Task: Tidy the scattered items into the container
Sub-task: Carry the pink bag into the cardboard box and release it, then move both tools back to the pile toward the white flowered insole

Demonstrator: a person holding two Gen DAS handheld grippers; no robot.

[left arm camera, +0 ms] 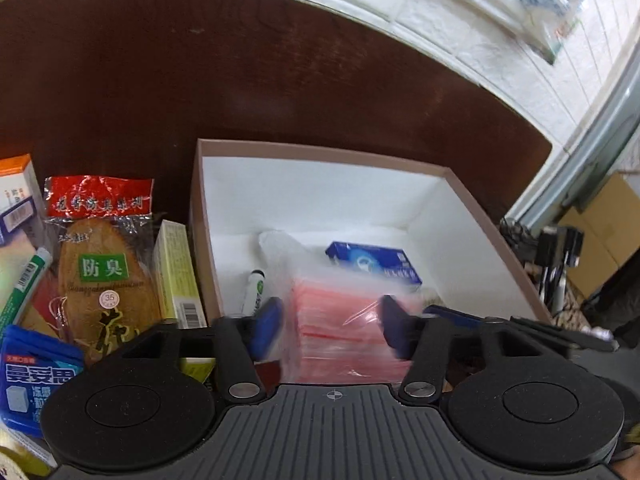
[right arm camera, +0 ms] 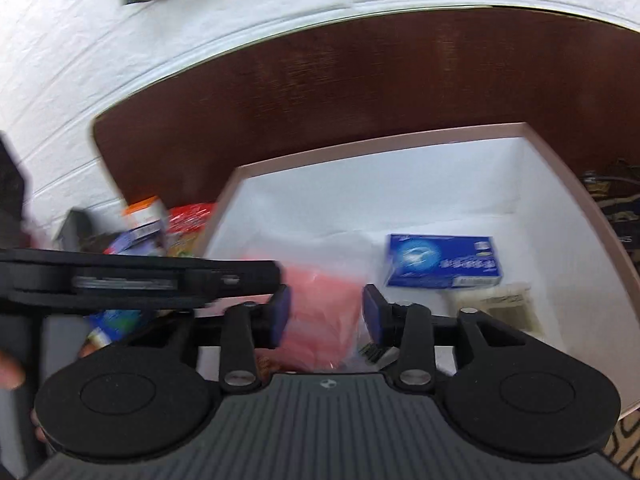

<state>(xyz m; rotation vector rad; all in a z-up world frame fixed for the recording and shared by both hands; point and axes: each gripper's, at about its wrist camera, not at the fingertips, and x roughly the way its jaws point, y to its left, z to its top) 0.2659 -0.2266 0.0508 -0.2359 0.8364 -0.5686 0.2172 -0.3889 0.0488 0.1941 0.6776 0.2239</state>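
A dark reddish-brown wooden table (left arm camera: 280, 92) with a rounded far edge stands against a white wall of brick-patterned panels (left arm camera: 460, 28). A printed sheet (left arm camera: 532, 4) hangs on that wall, too blurred to read. To the right of the table, in the left wrist view, a pale metal frame (left arm camera: 592, 136) rises at a slant, with cardboard boxes (left arm camera: 604, 232) and dark cabling (left arm camera: 556, 256) on the floor below it.

On the table sits the container (left arm camera: 198, 216), a shallow box with pinkish-brown walls and a white lining. Inside it lie a blue carton (left arm camera: 374, 264) toward the far right, a white marker pen (left arm camera: 256, 292) near the left wall, and a clear bag of pink-red sheets (left arm camera: 340, 336) at the near middle. In the right wrist view a pale flat packet (right arm camera: 504, 308) also lies in front of the blue carton.

The left tongs (left arm camera: 332, 326) hang over the near part of the container with the blue pads apart, one on each side of the bag and not pressing it. The right tongs (right arm camera: 326, 316) stand apart as well, with the same bag between and beyond them; motion blur hides whether either pad touches it.

Still scattered on the table, left of the container: a yellow carton (left arm camera: 176, 276) just beside its wall, a packet of insoles with a red header (left arm camera: 100, 264), a green-and-white tube (left arm camera: 24, 288), an orange-topped white box (left arm camera: 18, 196) and a blue pack (left arm camera: 36, 380) at the near edge.
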